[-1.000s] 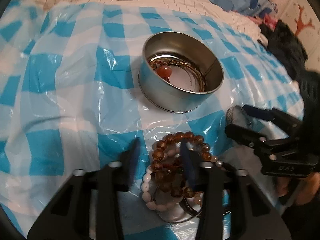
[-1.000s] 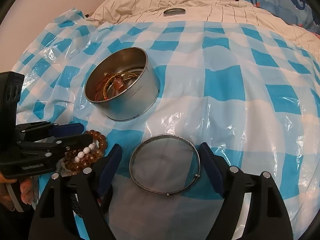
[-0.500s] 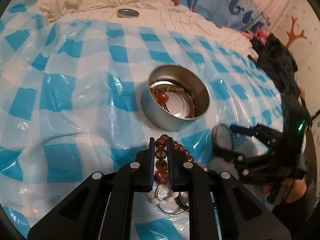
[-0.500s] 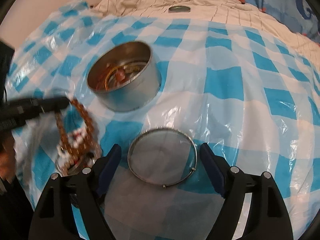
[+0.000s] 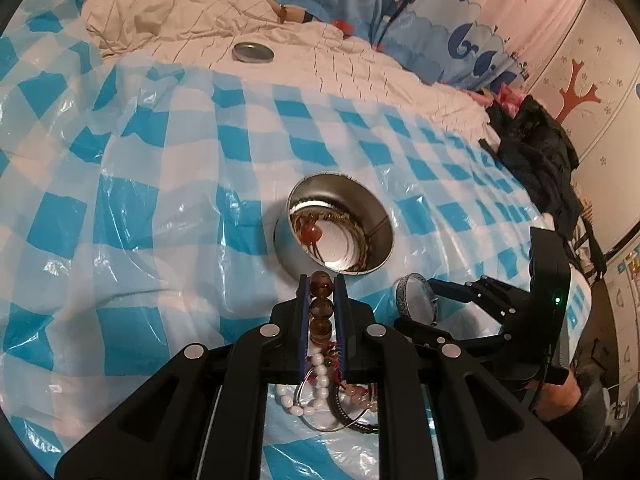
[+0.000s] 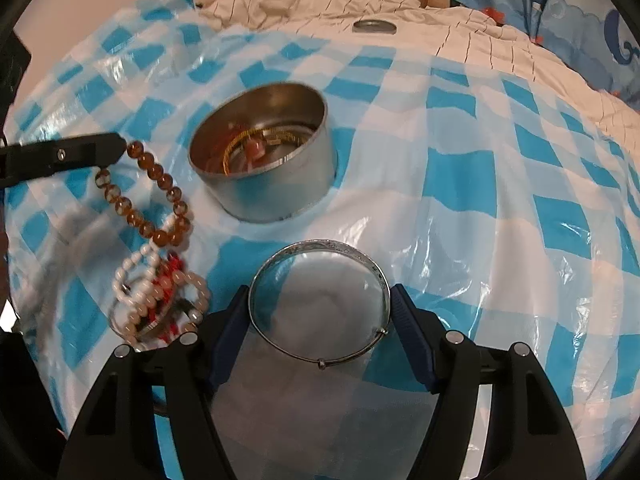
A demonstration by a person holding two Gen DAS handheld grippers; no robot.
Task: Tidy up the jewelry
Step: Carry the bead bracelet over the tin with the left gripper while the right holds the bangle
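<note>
Ahead of your left tongs: the open tin (image 5: 334,229) lies just beyond the fingertips, jewelry already inside.
Left tongs (image 5: 321,285): you have them clamped narrow on the amber bead bracelet (image 6: 154,188); white beads (image 6: 134,276) and other strands dangle tangled below.
Right tongs (image 6: 320,300): wide, bracketing the silver bangle (image 6: 320,304); whether the pads touch it I cannot tell.
Axis: the strand hangs downward.
Nearer hand: your left.
Room: open cloth (image 6: 480,200) rightward.
</note>
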